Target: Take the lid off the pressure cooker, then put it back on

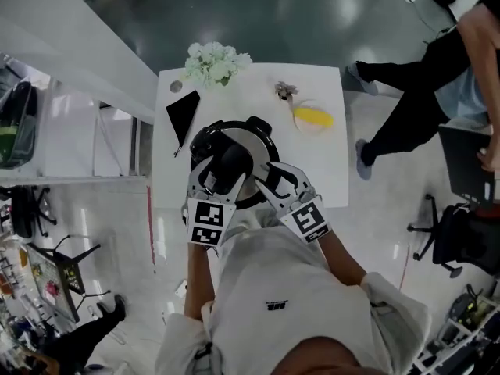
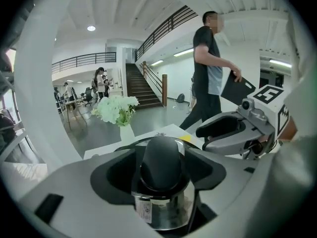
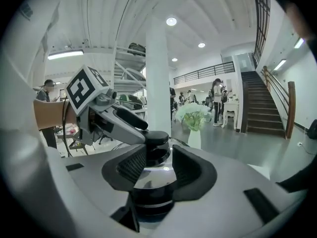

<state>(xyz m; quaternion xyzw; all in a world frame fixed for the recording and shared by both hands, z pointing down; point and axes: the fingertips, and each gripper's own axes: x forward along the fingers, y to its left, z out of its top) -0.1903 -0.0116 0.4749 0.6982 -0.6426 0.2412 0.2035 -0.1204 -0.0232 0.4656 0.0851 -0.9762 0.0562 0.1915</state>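
The steel pressure cooker (image 1: 248,156) stands with its lid (image 3: 154,176) on, at the near edge of a white table (image 1: 328,155). My left gripper (image 1: 212,170) comes in from the near left. In the left gripper view its jaws (image 2: 161,171) stand wide on either side of a black handle (image 2: 162,160), with a dark gap at each pad and shiny steel (image 2: 166,211) beneath. My right gripper (image 1: 262,181) sits at the cooker's near right. Its pads (image 3: 130,166) are apart over the lid, and the lid's black knob (image 3: 157,142) lies just beyond them.
At the table's far edge stands a vase of white flowers (image 1: 216,62). A black flat thing (image 1: 182,114) lies at the left, and a yellow object (image 1: 313,118) lies at the far right. A person (image 1: 426,84) walks past the table's right side.
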